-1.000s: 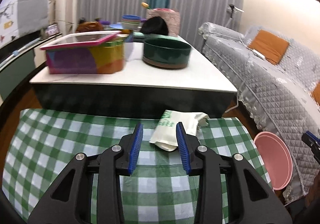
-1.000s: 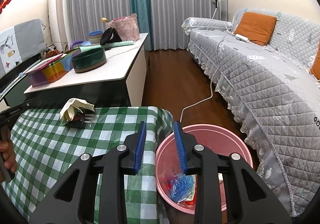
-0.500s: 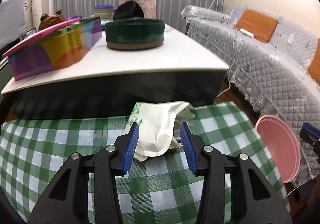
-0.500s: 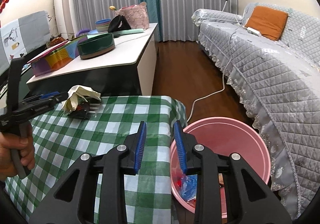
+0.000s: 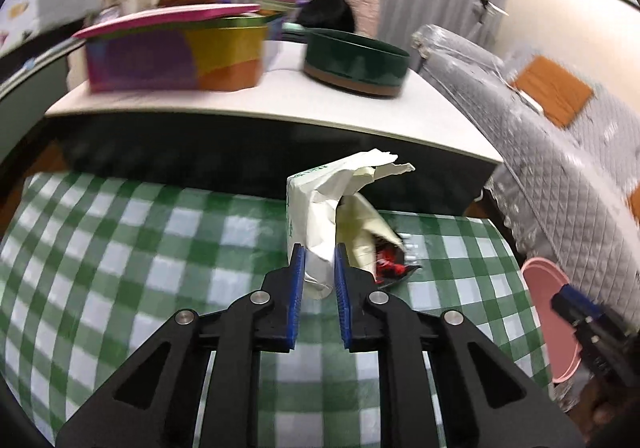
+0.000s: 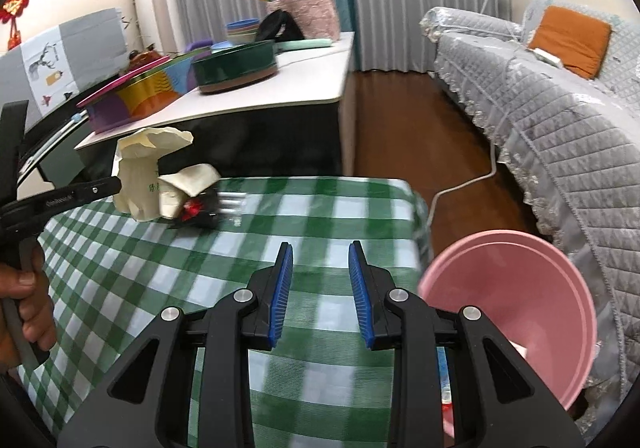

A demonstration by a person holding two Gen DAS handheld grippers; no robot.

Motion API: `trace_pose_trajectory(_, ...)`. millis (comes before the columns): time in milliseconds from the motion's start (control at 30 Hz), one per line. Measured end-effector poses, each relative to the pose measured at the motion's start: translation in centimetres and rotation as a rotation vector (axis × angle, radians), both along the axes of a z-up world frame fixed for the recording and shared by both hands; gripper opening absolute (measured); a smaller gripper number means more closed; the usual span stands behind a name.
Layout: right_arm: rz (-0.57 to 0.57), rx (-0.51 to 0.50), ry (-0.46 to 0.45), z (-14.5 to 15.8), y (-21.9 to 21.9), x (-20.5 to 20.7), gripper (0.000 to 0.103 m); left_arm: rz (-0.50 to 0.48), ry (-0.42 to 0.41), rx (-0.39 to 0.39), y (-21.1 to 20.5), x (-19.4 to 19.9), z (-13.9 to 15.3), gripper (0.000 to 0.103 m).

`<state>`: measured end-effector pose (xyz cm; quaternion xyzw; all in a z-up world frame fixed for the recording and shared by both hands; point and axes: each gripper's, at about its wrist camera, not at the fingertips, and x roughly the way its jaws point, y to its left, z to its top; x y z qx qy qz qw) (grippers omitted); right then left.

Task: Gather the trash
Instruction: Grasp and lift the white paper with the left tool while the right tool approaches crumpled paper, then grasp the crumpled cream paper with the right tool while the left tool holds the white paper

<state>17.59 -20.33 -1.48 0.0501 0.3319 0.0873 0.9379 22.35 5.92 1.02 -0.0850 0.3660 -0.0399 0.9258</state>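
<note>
On the checked cloth, your left gripper, jaws just closing, pinches the cream wrapper; right gripper is half-open, empty; carry it toward the pink bin at 3 o'clock.

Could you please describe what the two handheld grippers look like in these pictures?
Both the left gripper and the right gripper are matte black plastic frames with triangular cut-outs and silver round screw heads. Each finger carries a blue ribbed pad. Small white lettering marks the left gripper's side in the right wrist view. No sleeves or cables show.
</note>
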Motion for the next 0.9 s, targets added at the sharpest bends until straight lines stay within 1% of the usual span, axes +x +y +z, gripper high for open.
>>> trace_pose_trajectory(100, 0.032, 0.016, 0.001, -0.1, 1.8, 0.0, 0.03, 0.06, 0.025, -0.025, 1.9, -0.7, 0.1, 0.015)
trace_pose_trajectory(233, 0.095, 0.019, -0.003, -0.4, 4.8, 0.3, 0.03, 0.104, 0.039, -0.04, 3.4, -1.3, 0.3, 0.015)
trace_pose_trajectory(367, 0.135, 0.017, -0.002, -0.6, 7.8, 1.8, 0.032, 0.117, 0.044, -0.048, 4.2, -1.5, 0.3, 0.015)
trace_pose_trajectory(400, 0.146, 0.017, -0.004, -0.6, 8.7, 2.3, 0.034, 0.121, 0.047, -0.055, 4.4, -1.5, 0.3, 0.015)
trace_pose_trajectory(467, 0.166, 0.01, -0.012, -0.6, 10.3, 3.0, 0.036, 0.127, 0.051, -0.067, 4.9, -1.5, 0.4, 0.015)
trace_pose_trajectory(533, 0.192, -0.007, -0.021, -0.5, 12.1, 4.0, 0.04, 0.133, 0.05, -0.066, 5.3, -1.5, 0.4, 0.015)
trace_pose_trajectory(567, 0.2, -0.025, -0.024, -0.6, 13.1, 4.7, 0.044, 0.136, 0.049, -0.065, 5.4, -1.6, 0.4, 0.015)
trace_pose_trajectory(600, 0.205, -0.035, -0.021, -0.7, 13.7, 5.1, 0.045, 0.139, 0.048, -0.068, 5.7, -1.5, 0.4, 0.015)
trace_pose_trajectory(733, 0.217, -0.065, 0.01, -1.5, 15.9, 7.7, 0.045, 0.15, 0.054, -0.09, 6.4, -1.4, 0.3, 0.015)
trace_pose_trajectory(800, 0.206, -0.085, 0.036, -2.0, 16.3, 8.7, 0.045, 0.147, 0.055, -0.089, 6.4, -1.4, 0.4, 0.015)
trace_pose_trajectory(833, 0.201, -0.09, 0.05, -2.3, 16.3, 9.1, 0.045, 0.145, 0.053, -0.086, 6.3, -1.4, 0.5, 0.015)
trace_pose_trajectory(867, 0.196, -0.085, 0.063, -2.5, 16.2, 9.4, 0.04, 0.144, 0.052, -0.085, 6.4, -1.4, 0.5, 0.015)
trace_pose_trajectory(900, 0.19, -0.075, 0.072, -2.5, 15.9, 9.6, 0.029, 0.142, 0.052, -0.084, 6.4, -1.4, 0.5, 0.015)
